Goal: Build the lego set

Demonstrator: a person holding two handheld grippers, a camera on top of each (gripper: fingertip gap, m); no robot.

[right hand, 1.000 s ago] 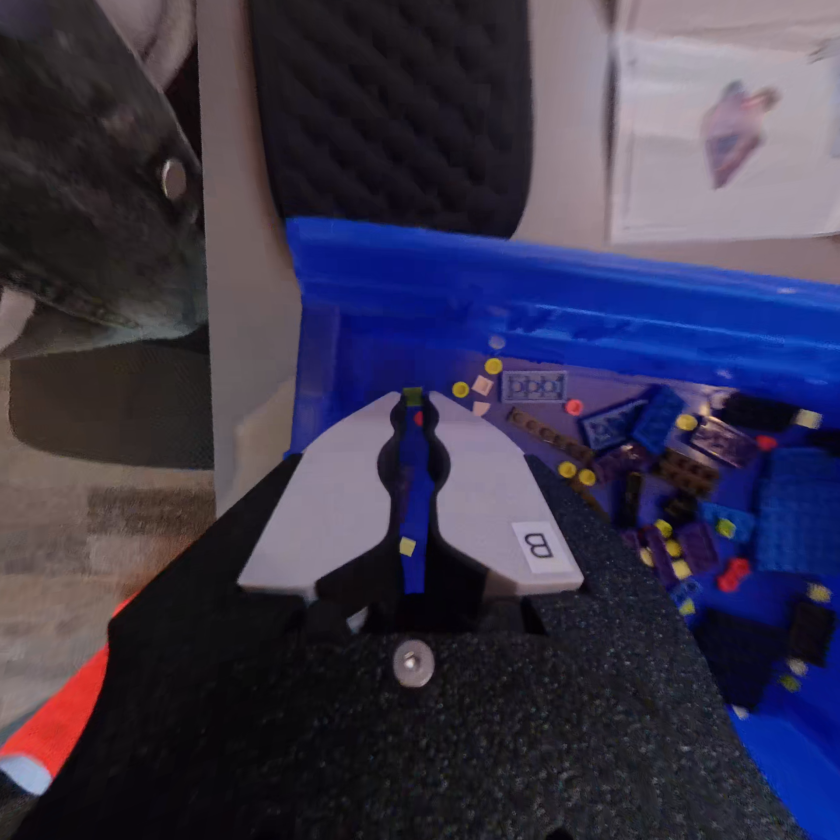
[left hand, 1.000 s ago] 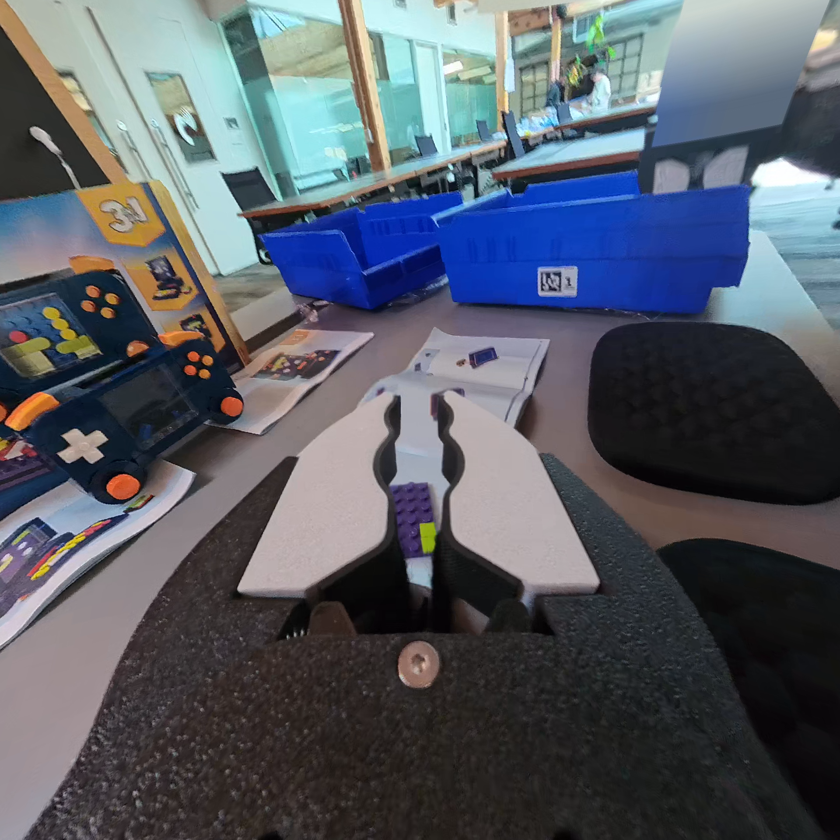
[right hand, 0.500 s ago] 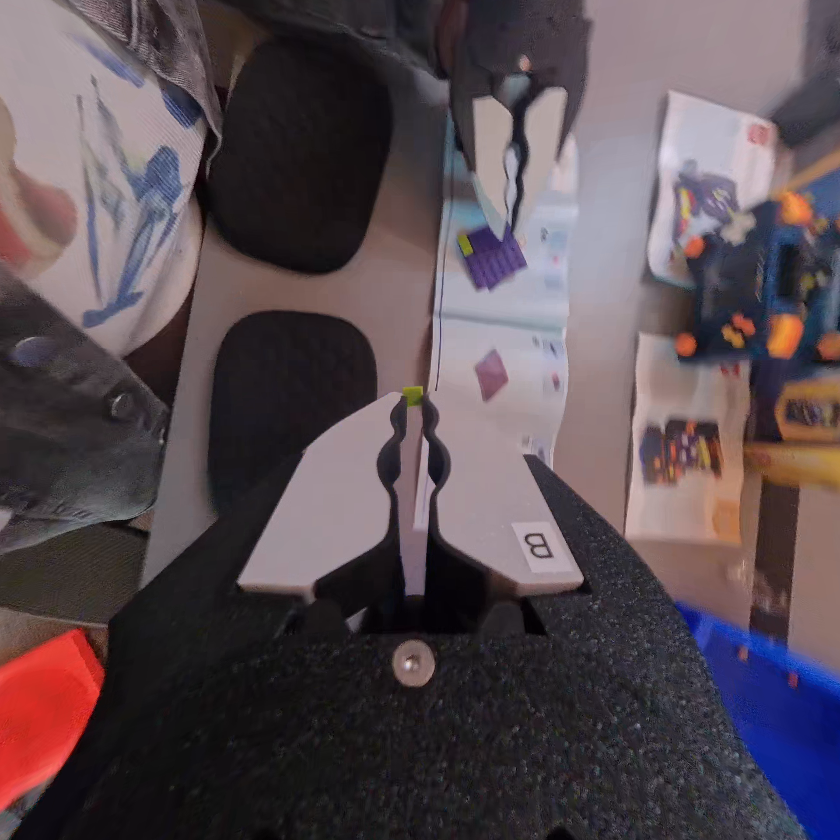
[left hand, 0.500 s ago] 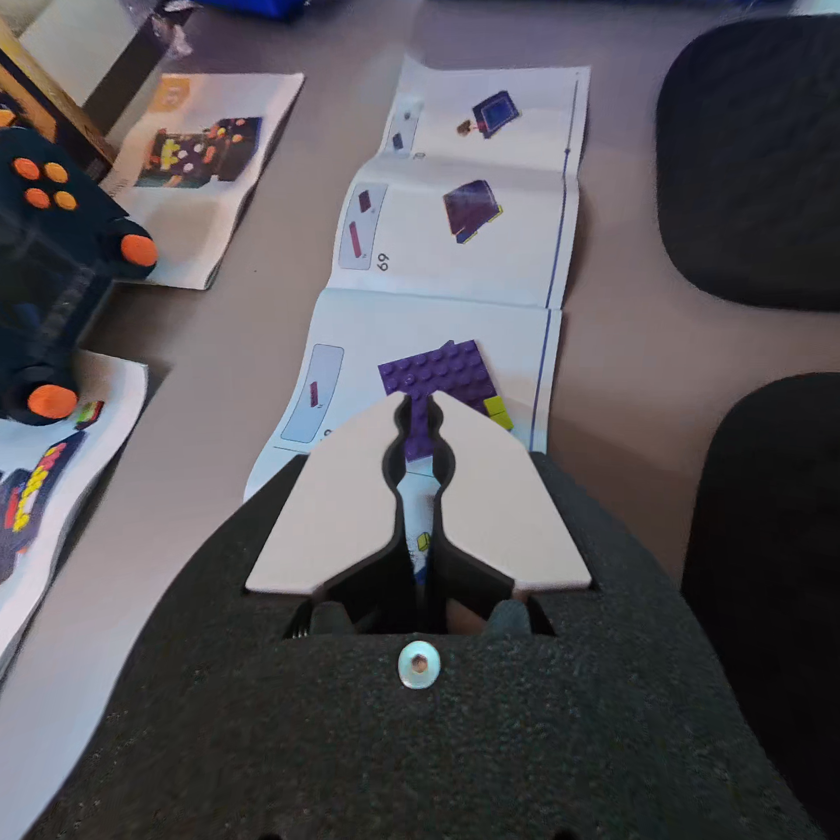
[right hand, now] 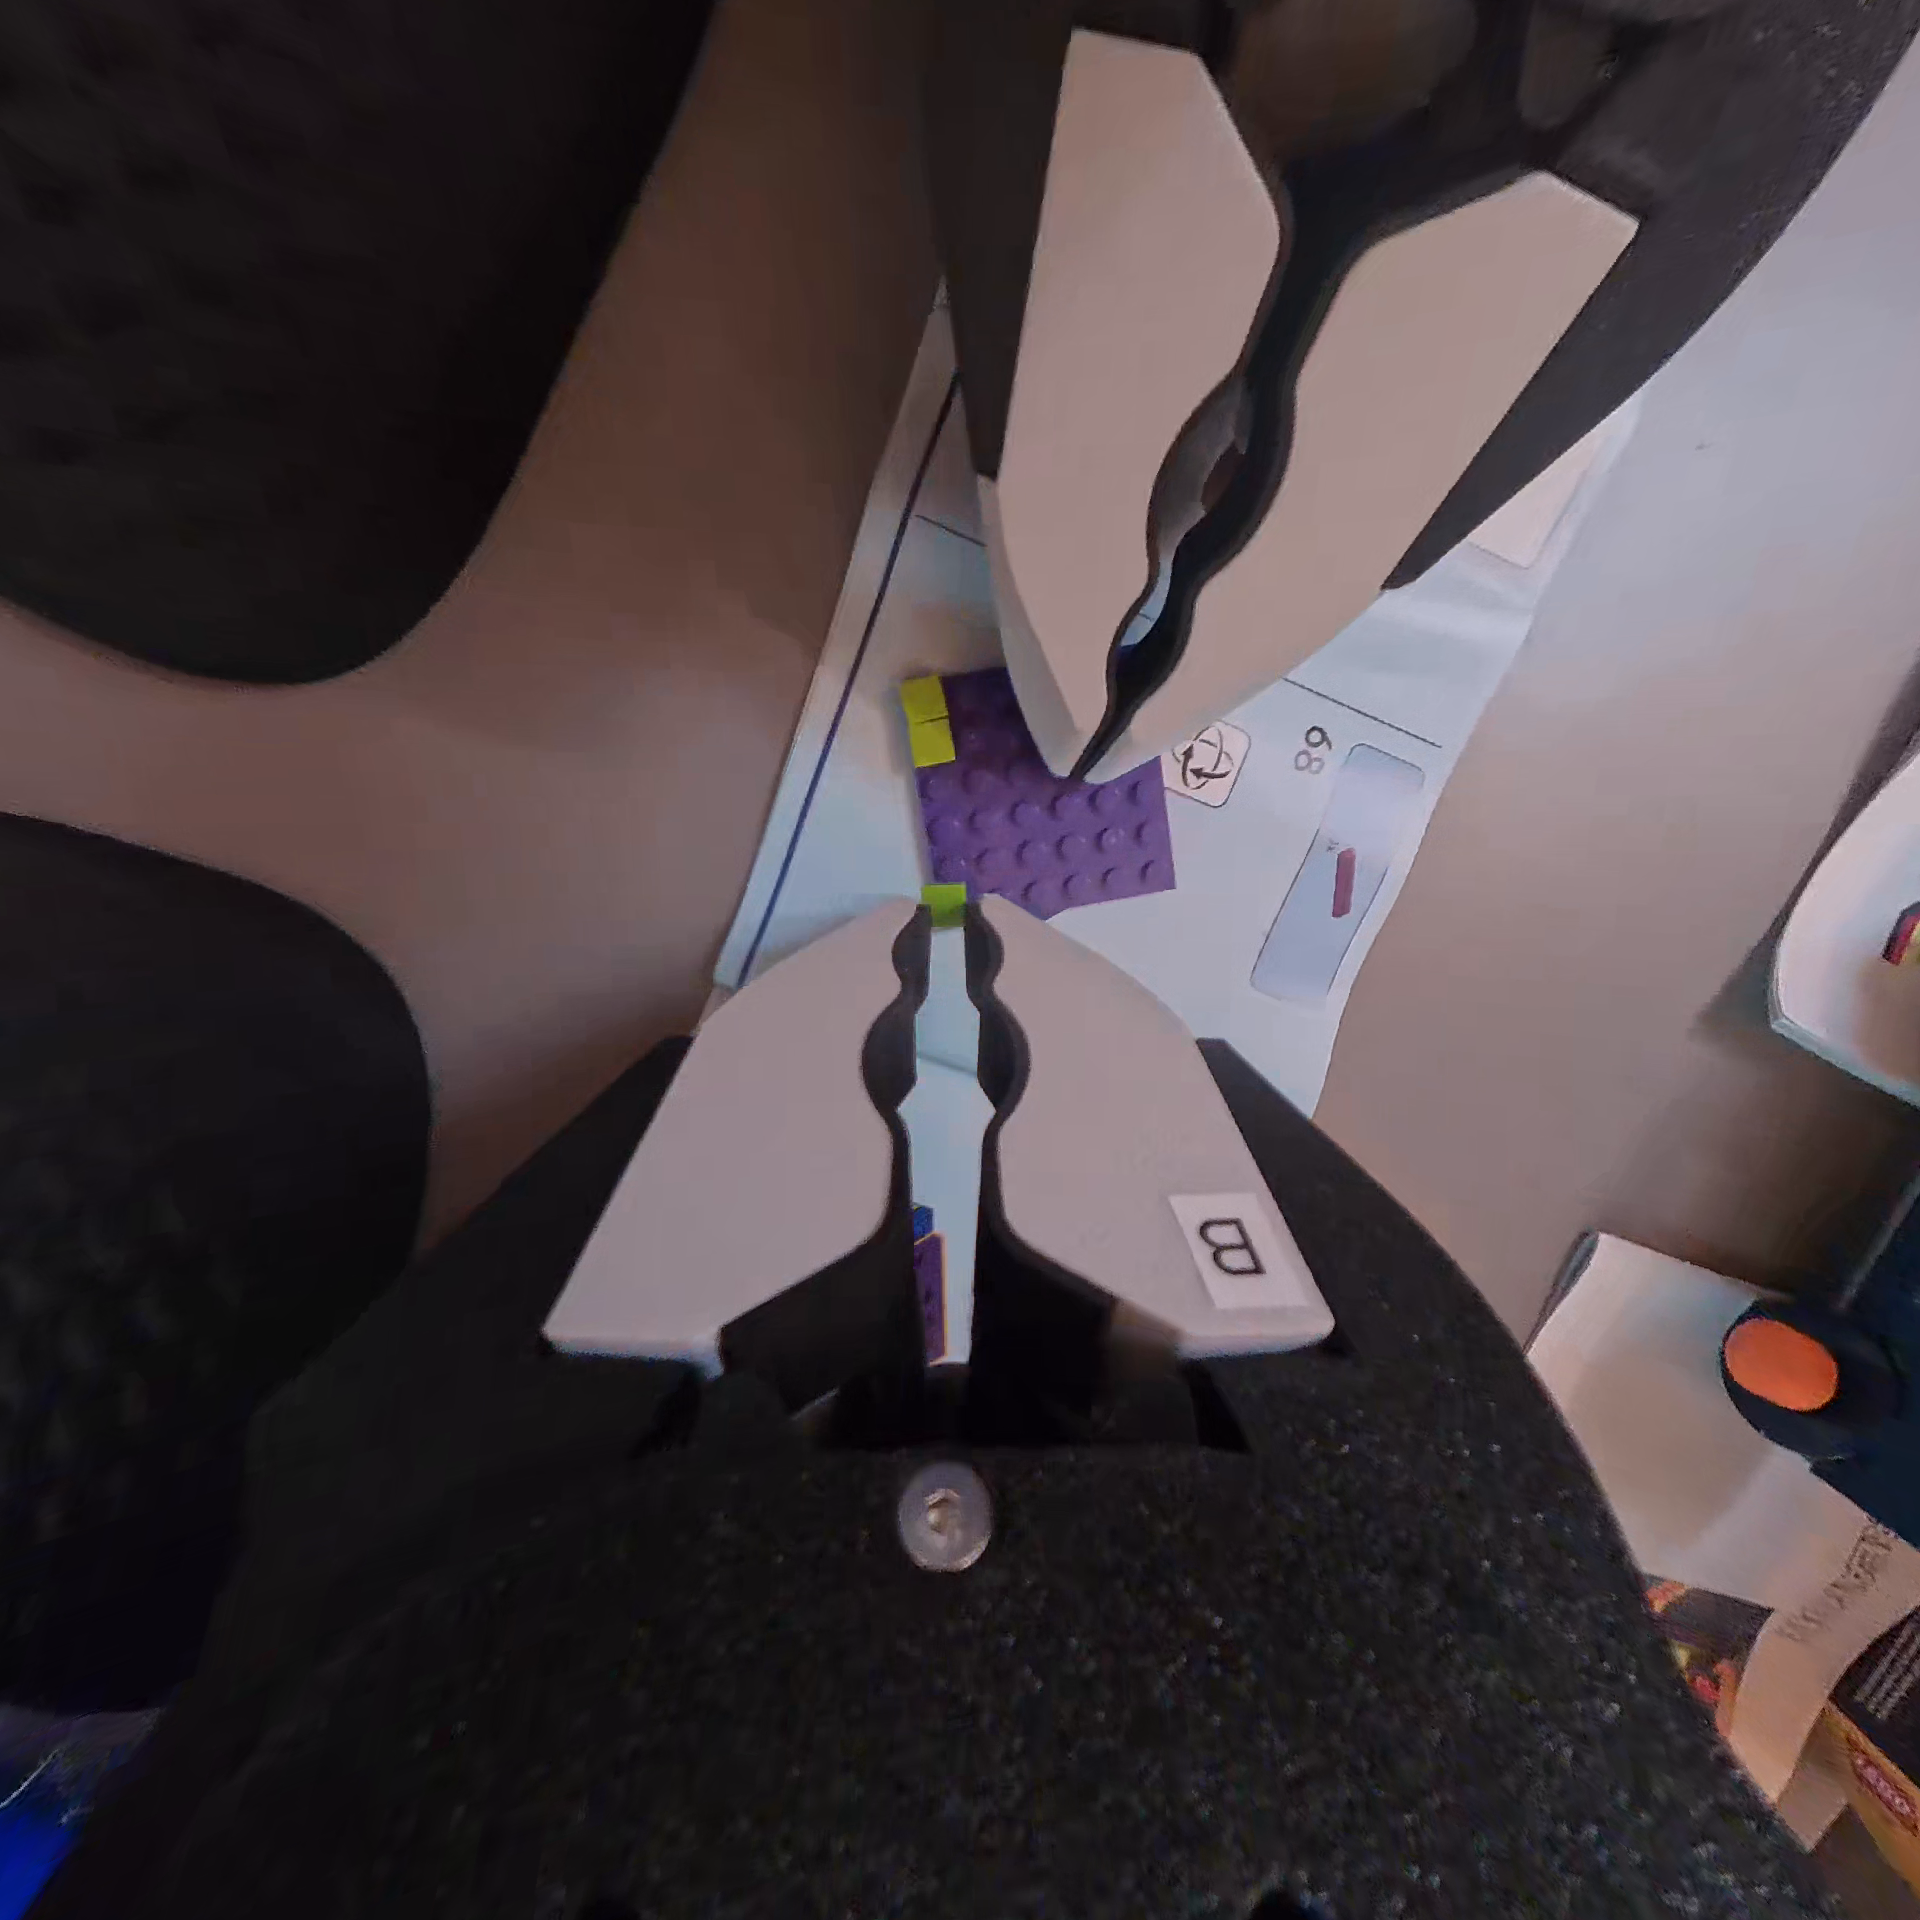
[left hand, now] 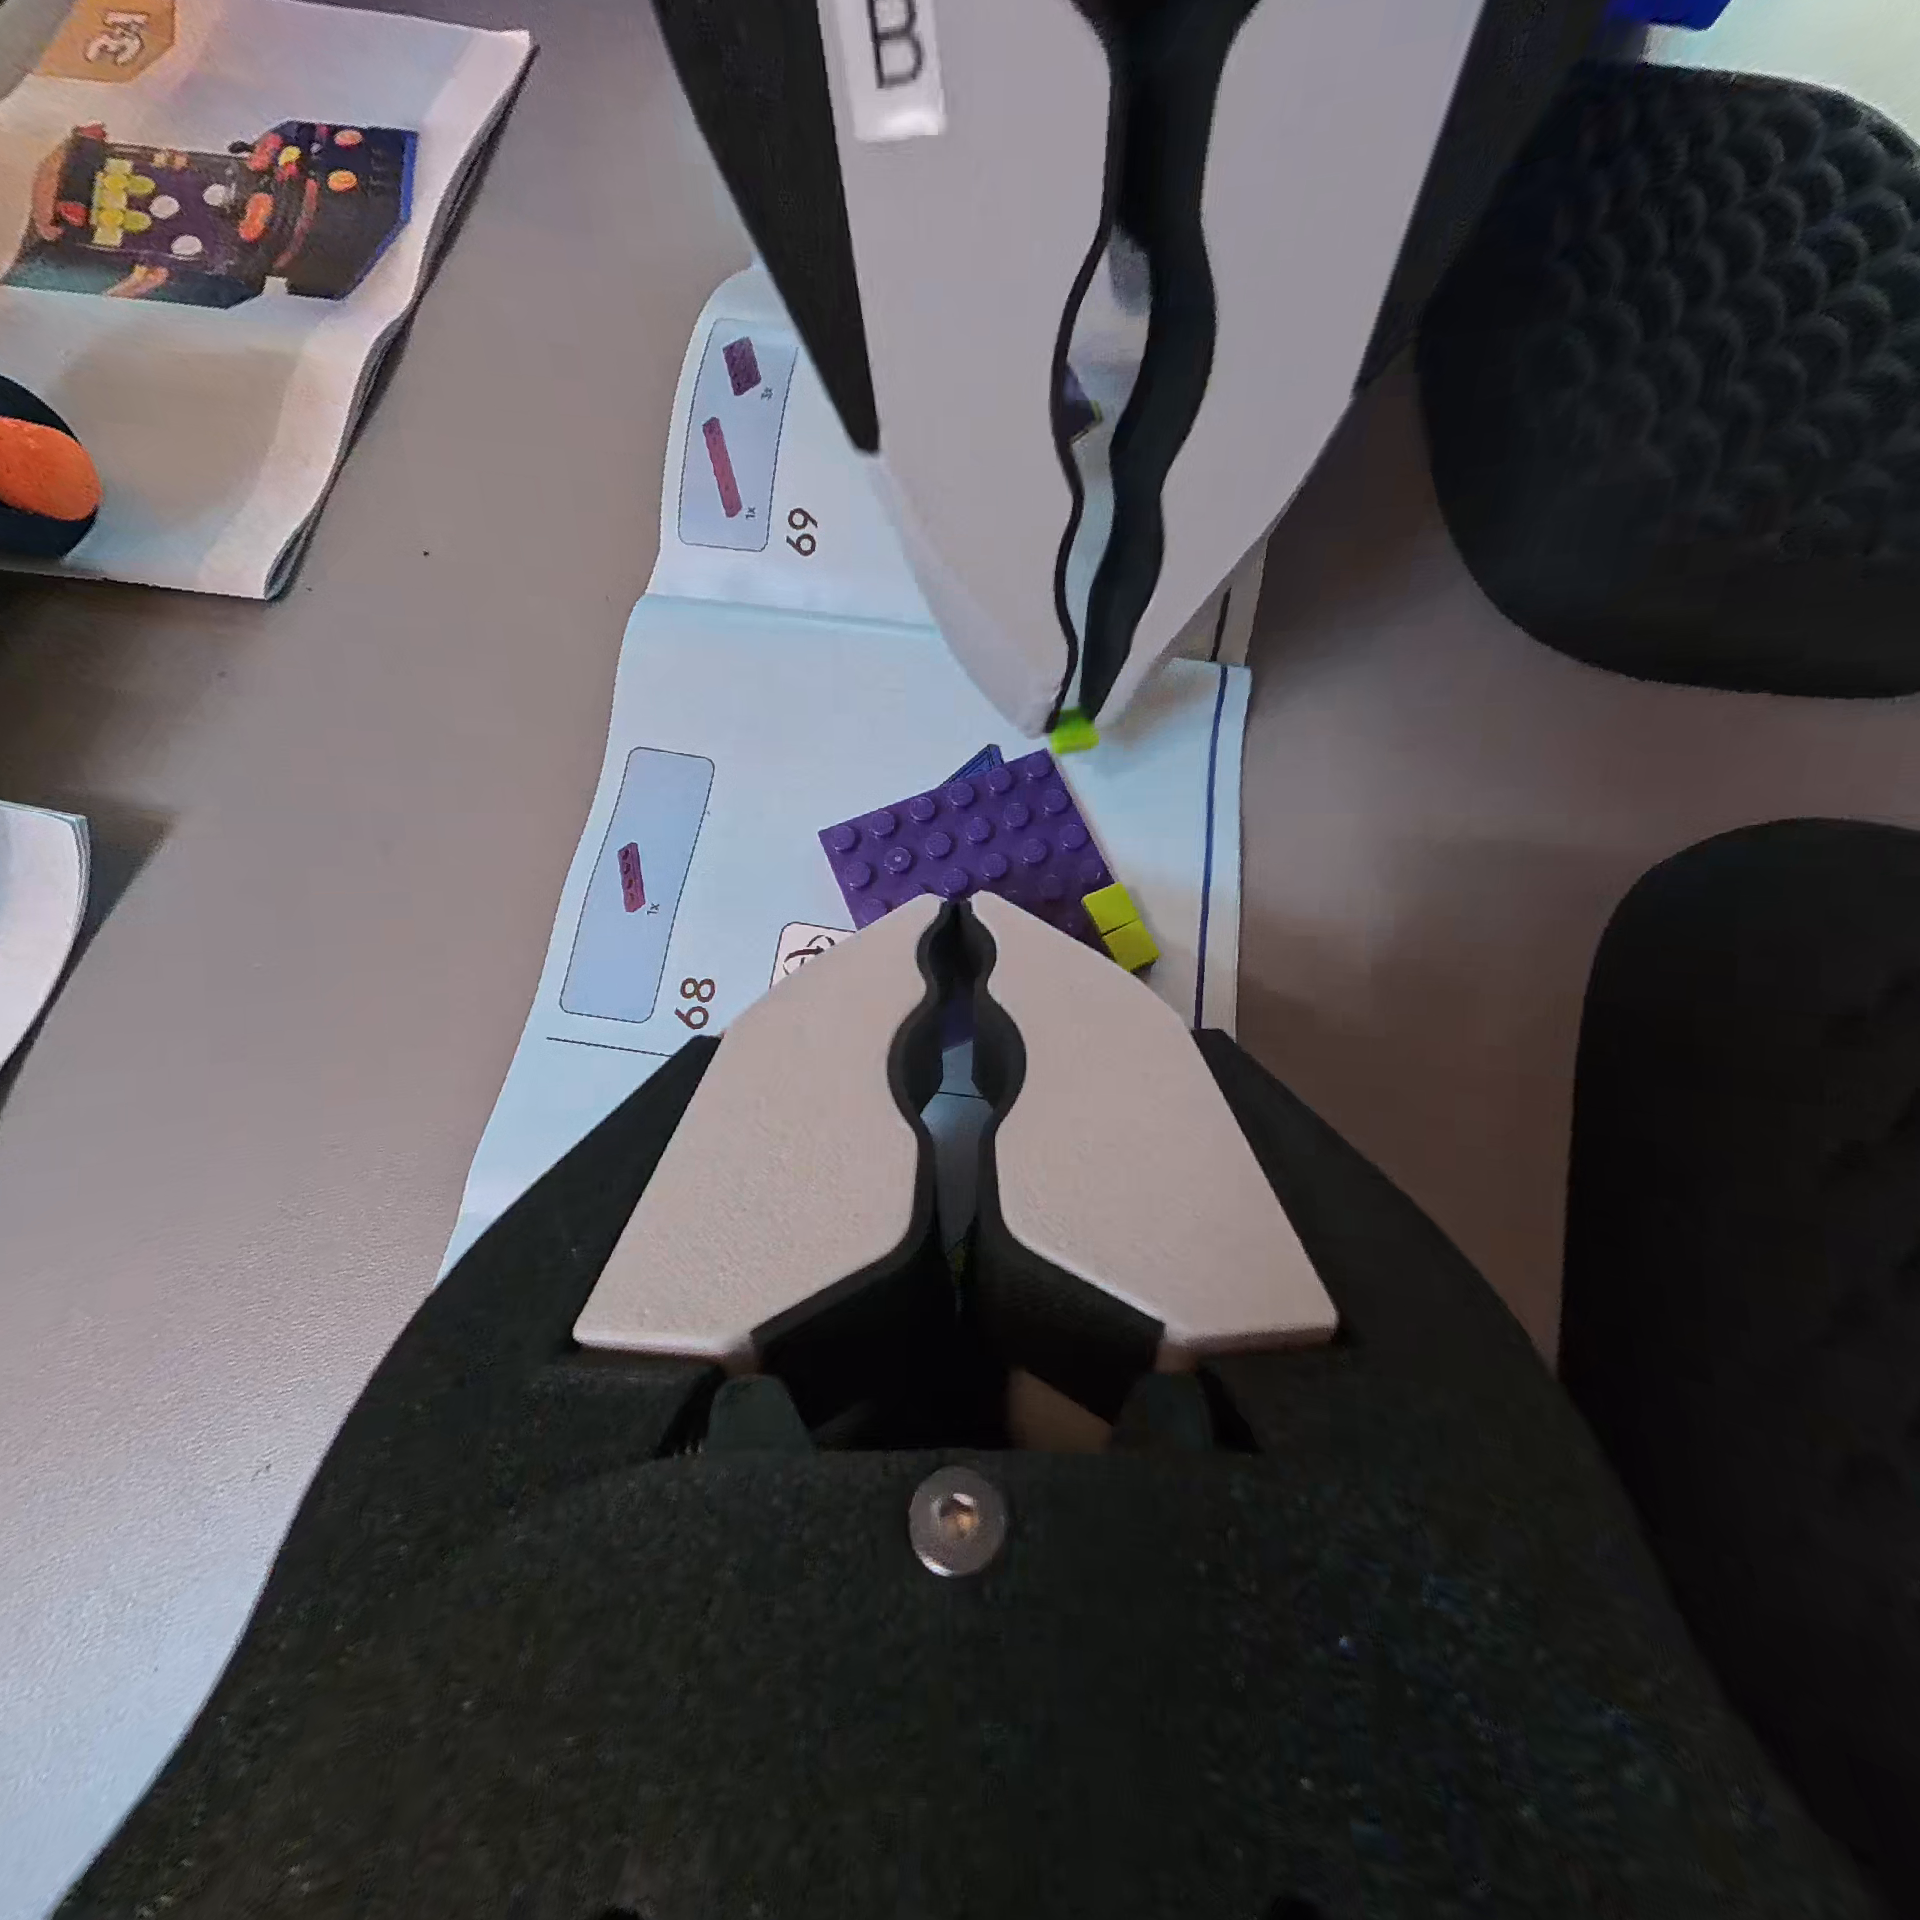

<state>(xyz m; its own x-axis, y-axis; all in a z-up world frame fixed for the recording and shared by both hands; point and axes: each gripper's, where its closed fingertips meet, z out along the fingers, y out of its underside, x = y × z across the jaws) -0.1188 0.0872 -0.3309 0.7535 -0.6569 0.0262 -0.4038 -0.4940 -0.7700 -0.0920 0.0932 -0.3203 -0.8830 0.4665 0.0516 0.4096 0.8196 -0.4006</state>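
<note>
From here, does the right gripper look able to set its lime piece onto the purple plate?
Probably yes. The right gripper holds the lime piece just off the purple plate; the near studs look bare. The left gripper sits at the far edge.

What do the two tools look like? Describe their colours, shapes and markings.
Both the left tool and the right tool look alike: a rough black foam-textured body, one silver screw in the middle, and two pale grey flat fingers tapering to a point with wavy black inner edges. The right tool alone bears a small white sticker.
</note>
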